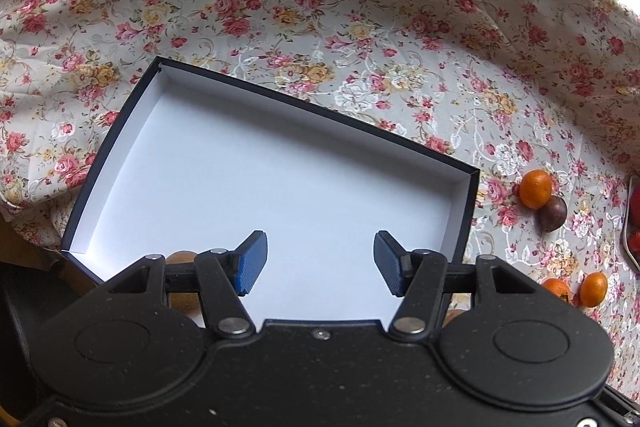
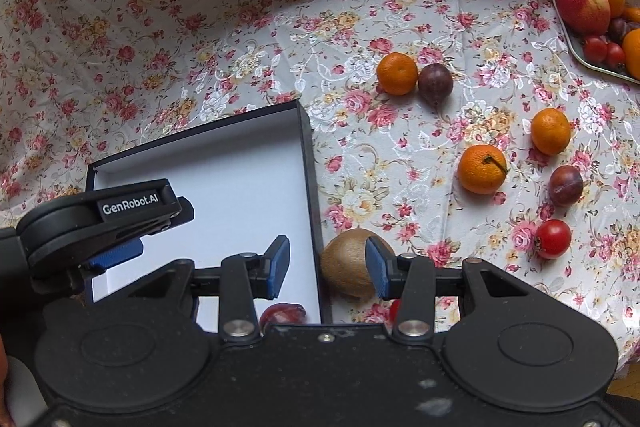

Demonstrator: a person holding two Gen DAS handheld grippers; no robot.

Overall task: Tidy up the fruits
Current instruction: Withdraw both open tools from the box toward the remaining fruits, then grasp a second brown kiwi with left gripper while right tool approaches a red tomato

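A brown, fuzzy kiwi (image 2: 348, 263) lies just right of the box (image 2: 310, 163), between the right gripper's (image 2: 327, 269) wide-open jaws.

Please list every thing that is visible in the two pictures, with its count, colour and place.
box: 1, dark outside, white inside, left on the cloth
tangerines: 3, orange, loose, right of box
plums: 2 loose, purple; a third reddish one, partly hidden, inside the box's near corner
tomato: 1, red, far right
kiwi: 1, brown, beside box
tray: 1, top right, holds apple and more fruit
tablecloth: 1, floral
left tool: open, above box
right tool: open, near kiwi
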